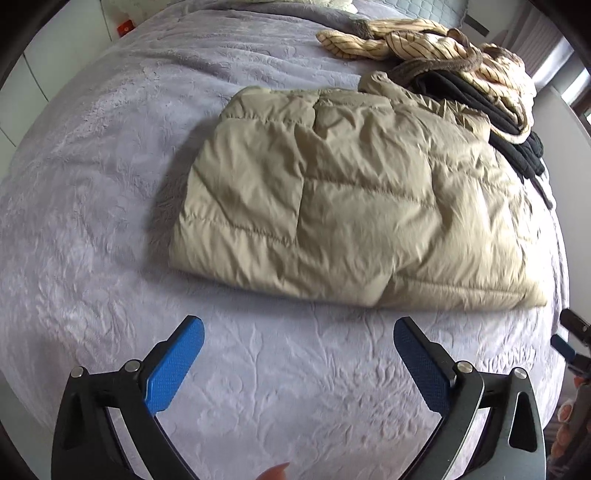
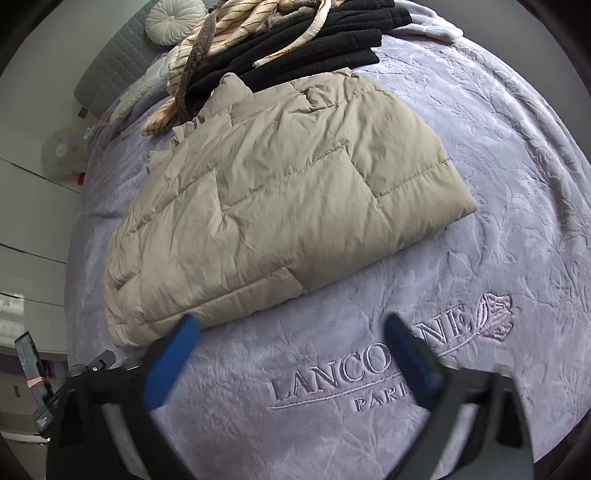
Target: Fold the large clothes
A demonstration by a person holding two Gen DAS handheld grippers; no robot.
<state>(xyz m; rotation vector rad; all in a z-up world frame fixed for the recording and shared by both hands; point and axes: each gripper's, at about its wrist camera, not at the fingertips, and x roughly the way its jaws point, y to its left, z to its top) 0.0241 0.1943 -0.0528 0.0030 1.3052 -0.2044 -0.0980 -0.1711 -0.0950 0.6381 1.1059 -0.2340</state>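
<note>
Both grippers, left gripper (image 1: 299, 332) and right gripper (image 2: 291, 328), hover spread wide and empty over a lilac blanket (image 2: 498, 184) embroidered "LANCO…NE PARI…" (image 2: 354, 376). Just beyond lies the folded beige puffer jacket (image 2: 273, 206), with dark and striped clothes (image 2: 317, 40) heaped at its far edge.

Lilac embossed blanket (image 2: 498, 155), round white cushion (image 2: 173, 20), grey quilted headboard (image 2: 110, 70), white cupboards (image 1: 48, 62).

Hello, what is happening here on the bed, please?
A person holds a two-finger gripper in each hand and is folding large clothes on a bed with a lilac blanket. The beige padded jacket lies folded into a compact shape. Both the left gripper and the right gripper are open, with nothing between their fingers, just short of the jacket's near edge. Behind the jacket lie black garments and a striped cream garment, not folded.
</note>
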